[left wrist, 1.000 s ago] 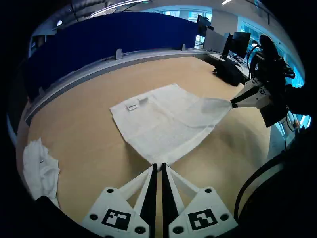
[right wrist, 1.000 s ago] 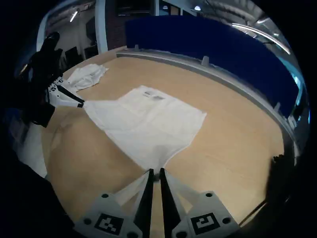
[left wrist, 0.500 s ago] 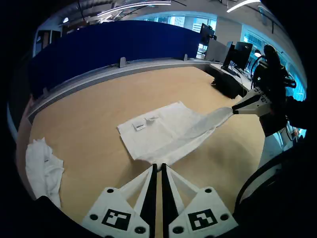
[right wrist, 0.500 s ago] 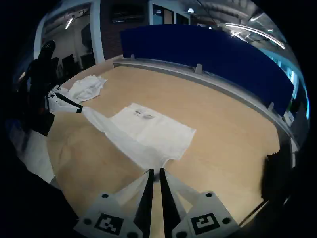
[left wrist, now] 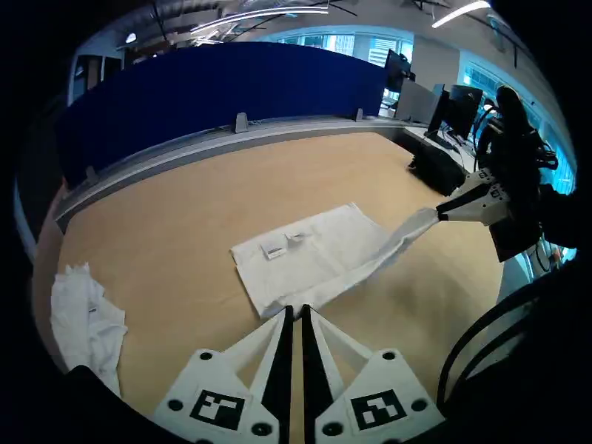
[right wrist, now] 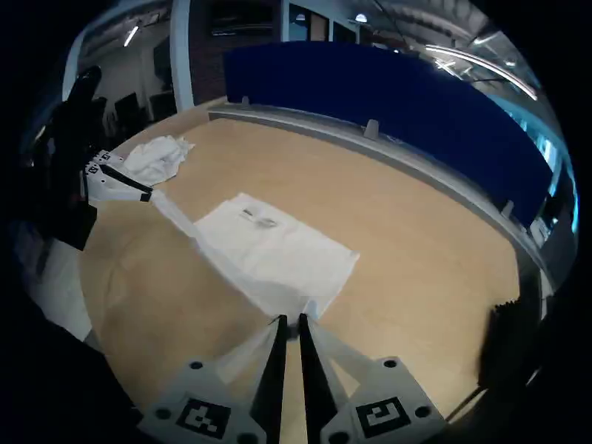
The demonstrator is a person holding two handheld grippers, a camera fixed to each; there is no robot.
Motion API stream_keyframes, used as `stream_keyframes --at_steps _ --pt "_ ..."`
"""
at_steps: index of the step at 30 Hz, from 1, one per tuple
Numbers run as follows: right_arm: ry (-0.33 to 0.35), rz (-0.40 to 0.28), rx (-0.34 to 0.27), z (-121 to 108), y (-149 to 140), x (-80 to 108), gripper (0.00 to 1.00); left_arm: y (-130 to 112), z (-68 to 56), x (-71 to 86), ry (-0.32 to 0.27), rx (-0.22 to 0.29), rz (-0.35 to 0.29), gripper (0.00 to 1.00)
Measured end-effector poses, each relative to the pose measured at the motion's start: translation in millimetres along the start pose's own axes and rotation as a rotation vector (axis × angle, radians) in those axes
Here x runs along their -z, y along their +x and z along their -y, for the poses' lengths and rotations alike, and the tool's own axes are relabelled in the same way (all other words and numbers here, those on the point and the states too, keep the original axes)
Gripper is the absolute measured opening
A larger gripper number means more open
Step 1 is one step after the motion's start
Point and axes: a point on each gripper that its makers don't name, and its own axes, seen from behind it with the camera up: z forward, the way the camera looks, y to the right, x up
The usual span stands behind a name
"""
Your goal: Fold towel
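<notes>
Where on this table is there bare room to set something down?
Wide bare table lies between the towel and the blue divider, and between the towel and the crumpled cloth. The near side is crowded: the left claw and right claw hold the towel's corners there.
</notes>
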Motion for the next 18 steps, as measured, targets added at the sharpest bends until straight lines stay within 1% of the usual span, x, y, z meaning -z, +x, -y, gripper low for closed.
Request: stream_keyframes --at_steps 6,9,14,18 --pt "-0.02 0.01 0.003 -19 16 -20.0 0.12 18 14.2 -18.5 0.026 0.026 -0.015 0.08" --pt "-0.026 0.009 0.001 -28 26 -30.9 0.12 24 23.8 -30.5 0.043 0.033 -0.018 0.08" --pt "-0.023 0.013 -0.016 -40 35 -48.8 0.12 29 38.4 -47.8 0.067 0.041 -0.007 0.08" --pt "-0.022 0.02 -0.026 -46 36 -59.6 0.12 28 43.6 -57.2 0.074 0.048 0.002 0.08"
